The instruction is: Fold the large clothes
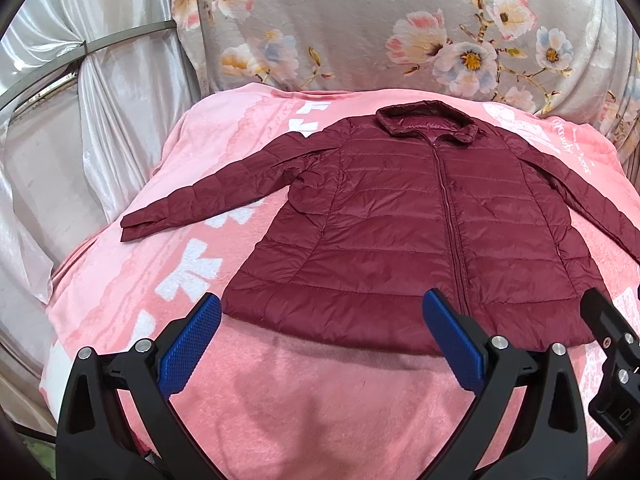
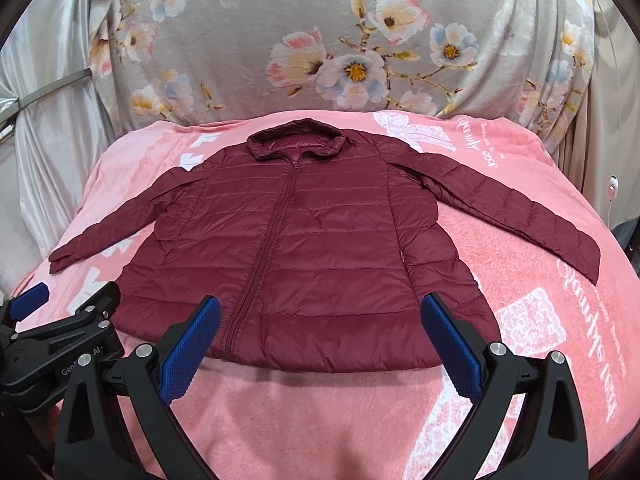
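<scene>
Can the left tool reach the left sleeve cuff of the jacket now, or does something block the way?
Probably yes: the left tool is open, and only bare pink blanket lies between it and the cuff.

- Bright, even, soft light; sharp focus throughout.
- Faint shadow on the blanket just ahead of the fingers.
- Sheen on the curtain, far left.
- Strong fisheye bending, dark corners.

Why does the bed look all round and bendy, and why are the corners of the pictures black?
In the left wrist view, the fisheye lens bulges the pink blanket and curves the maroon jacket; black corners are the lens rim. In the right wrist view, the same bulge shows, light is soft and even, the jacket is sharp, and a faint shadow lies below its hem.
</scene>
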